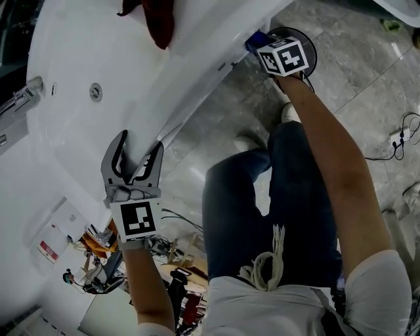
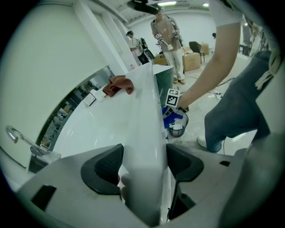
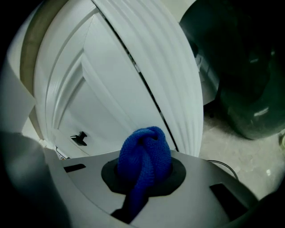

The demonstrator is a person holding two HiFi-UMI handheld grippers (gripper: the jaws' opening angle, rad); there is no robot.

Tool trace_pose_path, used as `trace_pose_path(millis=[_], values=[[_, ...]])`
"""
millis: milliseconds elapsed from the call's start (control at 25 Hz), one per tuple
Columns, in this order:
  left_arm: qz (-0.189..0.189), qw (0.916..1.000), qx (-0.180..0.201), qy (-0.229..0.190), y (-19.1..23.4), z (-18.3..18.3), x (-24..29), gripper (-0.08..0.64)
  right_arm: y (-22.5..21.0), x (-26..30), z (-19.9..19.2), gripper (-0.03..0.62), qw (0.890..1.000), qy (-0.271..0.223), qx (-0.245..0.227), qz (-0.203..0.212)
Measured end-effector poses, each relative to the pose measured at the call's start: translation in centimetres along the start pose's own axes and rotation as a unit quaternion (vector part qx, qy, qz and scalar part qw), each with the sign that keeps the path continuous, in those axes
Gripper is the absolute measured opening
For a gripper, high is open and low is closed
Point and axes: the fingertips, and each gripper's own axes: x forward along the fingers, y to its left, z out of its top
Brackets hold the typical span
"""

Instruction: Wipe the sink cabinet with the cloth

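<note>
- The right gripper (image 3: 144, 178) has its jaws pressed together on the blue cloth (image 3: 143, 151). The cloth is bunched into a knot that projects beyond the jaw tips, so fabric rather than the jaws meets the surface.
- The cloth is presented to the white front of the sink cabinet (image 3: 111, 102), below the counter's front edge and near its far end. Contact with the panel cannot be confirmed.
- A small dark handle (image 3: 79, 137) sits on the door, to the left of the cloth.
- The left gripper (image 2: 142, 164) has its jaws spread, astride the front rim (image 2: 147, 133) of the counter, near its close end. It holds nothing. Judgement: this placement steadies the person while the other arm reaches low.
- A dark waste bin (image 1: 308, 46) stands on the floor beside the right gripper. Judgement: it limits the stroke on that side.
- A reddish cloth (image 1: 157, 20) lies on the counter's far edge, unused.
- Judgement: wiping of the cabinet front is under way or about to begin.
</note>
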Motion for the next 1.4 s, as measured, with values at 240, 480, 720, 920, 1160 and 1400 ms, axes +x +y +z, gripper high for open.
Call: trace_pose_path(millis=[240, 480, 720, 920, 1160, 1400], values=[[0.005, 1.0, -0.002, -0.003, 0.2, 0.0, -0.1, 0.293, 3.4, 0.3, 0.8, 0.038, 0.999, -0.02, 0.013, 0.03], [0.006, 1.0, 0.0, -0.003, 0.1, 0.0, 0.0, 0.293, 7.0, -0.6, 1.5, 0.038, 0.997, -0.036, -0.001, 0.071], [0.011, 0.9999, 0.002, -0.005, 0.0, 0.0, 0.0, 0.293, 9.9, -1.4, 2.1, 0.037, 0.995, -0.036, -0.038, 0.081], [0.01, 0.9999, 0.005, -0.007, 0.0, 0.1, 0.0, 0.295, 10.4, -2.6, 3.1, 0.037, 0.995, -0.053, -0.042, 0.073], [0.01, 0.9999, 0.006, -0.01, 0.0, 0.1, -0.1, 0.295, 13.5, -3.3, 3.5, 0.037, 0.993, -0.069, -0.038, 0.084], [0.013, 0.9998, 0.01, -0.008, 0.1, 0.1, 0.0, 0.296, 17.6, -2.9, 2.8, 0.037, 0.99, -0.068, -0.047, 0.113]])
